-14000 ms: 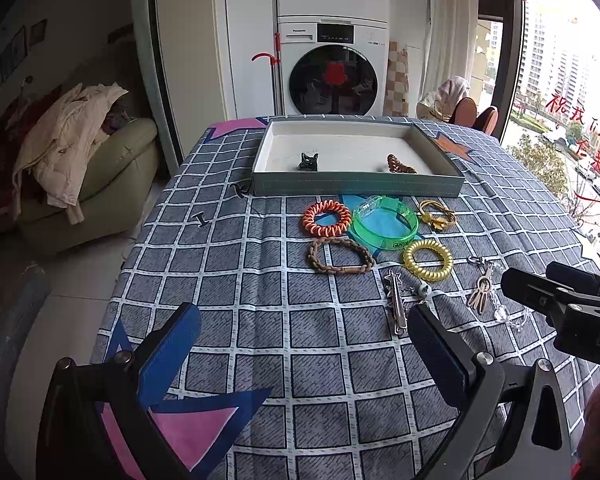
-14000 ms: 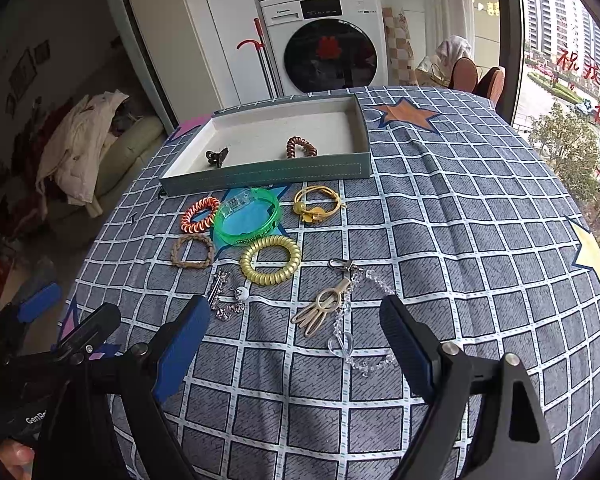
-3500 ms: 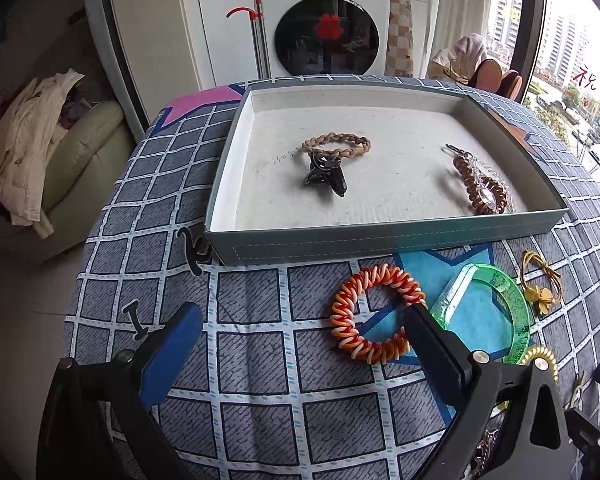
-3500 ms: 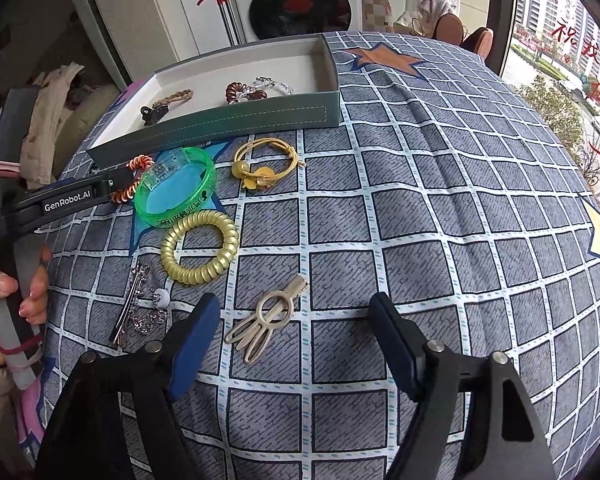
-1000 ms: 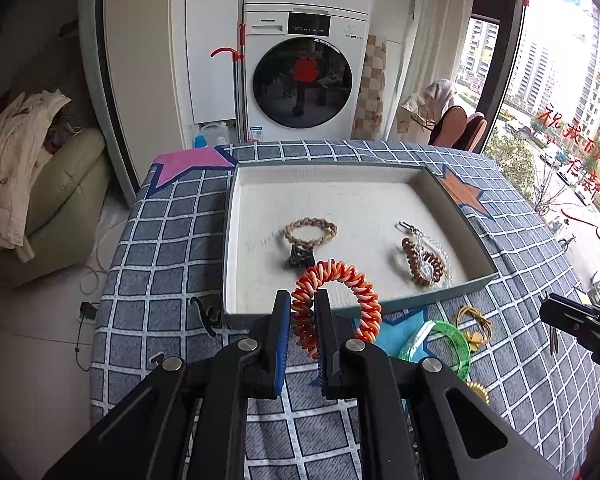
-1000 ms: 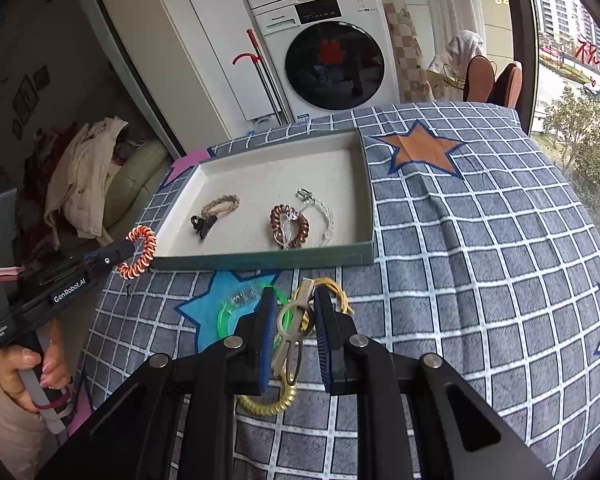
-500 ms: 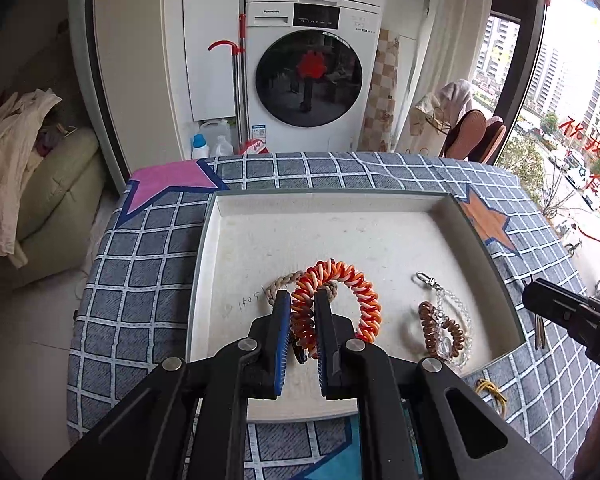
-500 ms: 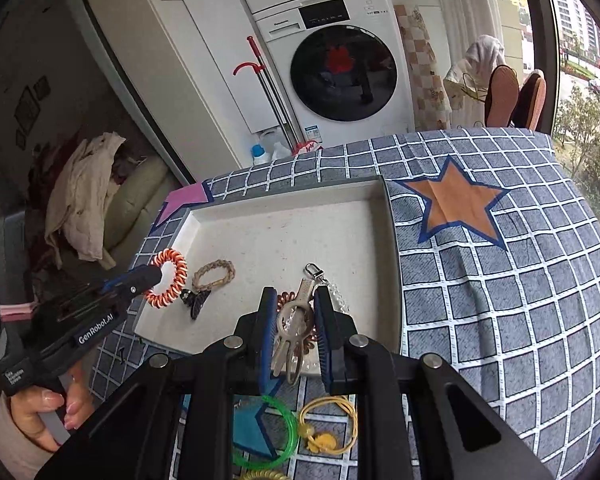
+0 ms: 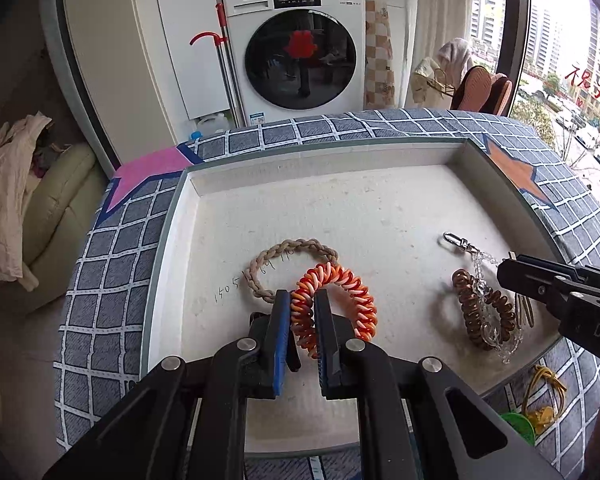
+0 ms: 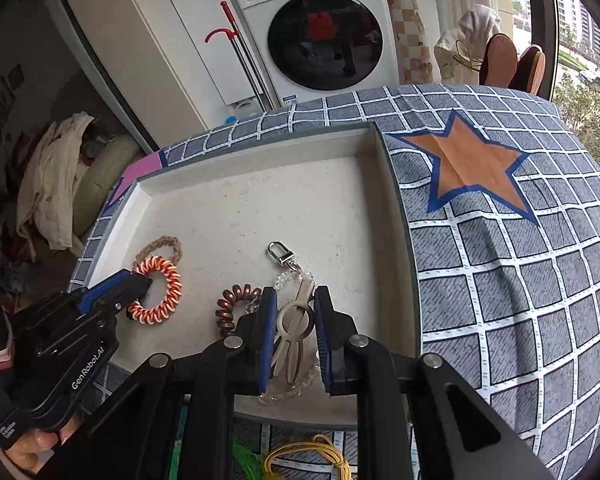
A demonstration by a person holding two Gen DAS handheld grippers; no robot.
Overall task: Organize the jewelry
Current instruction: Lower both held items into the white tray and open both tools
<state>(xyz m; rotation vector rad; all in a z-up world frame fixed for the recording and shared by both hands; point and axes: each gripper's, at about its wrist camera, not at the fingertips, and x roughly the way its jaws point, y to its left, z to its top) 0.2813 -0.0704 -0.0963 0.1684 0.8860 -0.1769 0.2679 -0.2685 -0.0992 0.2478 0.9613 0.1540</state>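
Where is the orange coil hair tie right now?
Clamped in the left gripper, the orange coil hair tie hangs over the tray's left half, just in front of the braided band.

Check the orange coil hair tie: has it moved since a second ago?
Yes. The orange coil hair tie, pinched in the left gripper, has crossed the tray's near wall and now hangs over the tray floor.

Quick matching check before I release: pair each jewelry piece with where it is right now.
Things:
1. orange coil tie
2. beige clip
3. braided band
4. yellow band

Places:
A. on the cloth, outside the tray
B. in the left gripper
C. lying on the tray floor
D. in the right gripper

Pairs: 1-B, 2-D, 3-C, 4-A
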